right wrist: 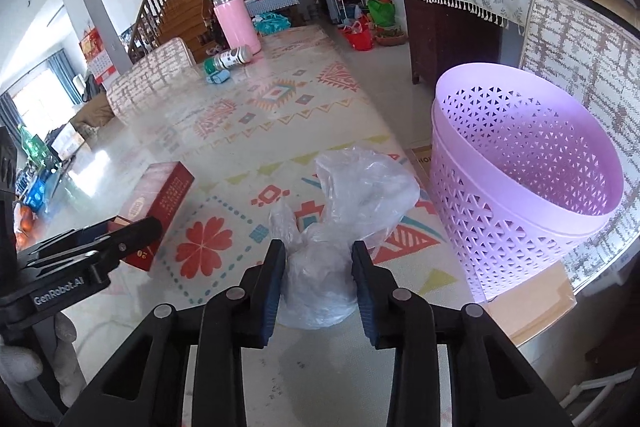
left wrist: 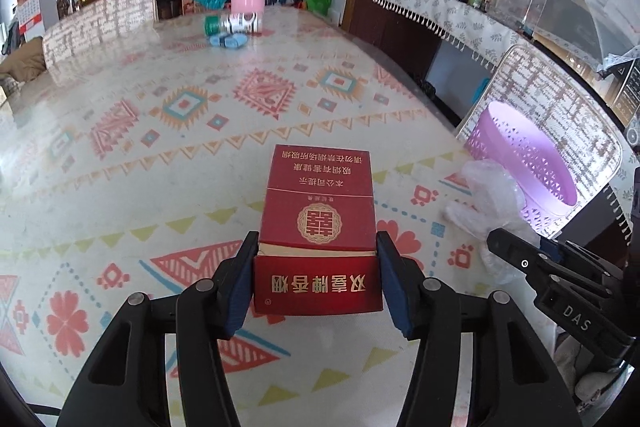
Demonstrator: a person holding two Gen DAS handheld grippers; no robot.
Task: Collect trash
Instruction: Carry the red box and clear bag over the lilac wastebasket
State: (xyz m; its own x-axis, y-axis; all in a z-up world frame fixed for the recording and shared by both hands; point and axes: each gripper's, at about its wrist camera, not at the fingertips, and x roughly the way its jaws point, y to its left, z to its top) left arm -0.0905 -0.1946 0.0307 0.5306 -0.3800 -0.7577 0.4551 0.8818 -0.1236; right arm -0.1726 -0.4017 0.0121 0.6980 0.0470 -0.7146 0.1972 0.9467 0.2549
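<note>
left tongs [left wrist: 318, 277] are clamped on the red cigarette box [left wrist: 318, 227], their blue pads pressed against its two long sides near the lid end, so the box's long axis runs straight ahead along the fingers toward 12 o'clock. right tongs [right wrist: 318, 285] are closed on the crumpled clear plastic bag [right wrist: 344, 211], the pads pinching its bunched lower end while the loose bulk of it billows forward toward 12 to 1 o'clock. whether either piece is already lifted clear of the patterned bench [right wrist: 248, 123] cannot be told.

the relation that matters is where the purple basket [right wrist: 524, 179] lies. in the right wrist view it is seen at about 2 o'clock from the right tongs, near, its open mouth tilted toward the camera, standing off the bench edge. in the left wrist view the same basket [left wrist: 528, 167] is found at about 2 o'clock too, but farther off, with the bag [left wrist: 486, 199] and the right tongs [left wrist: 520, 251] lying between. the right hand is therefore judged the nearer one, with a short swing to its right expected; the box would have to be carried across behind it.
</note>
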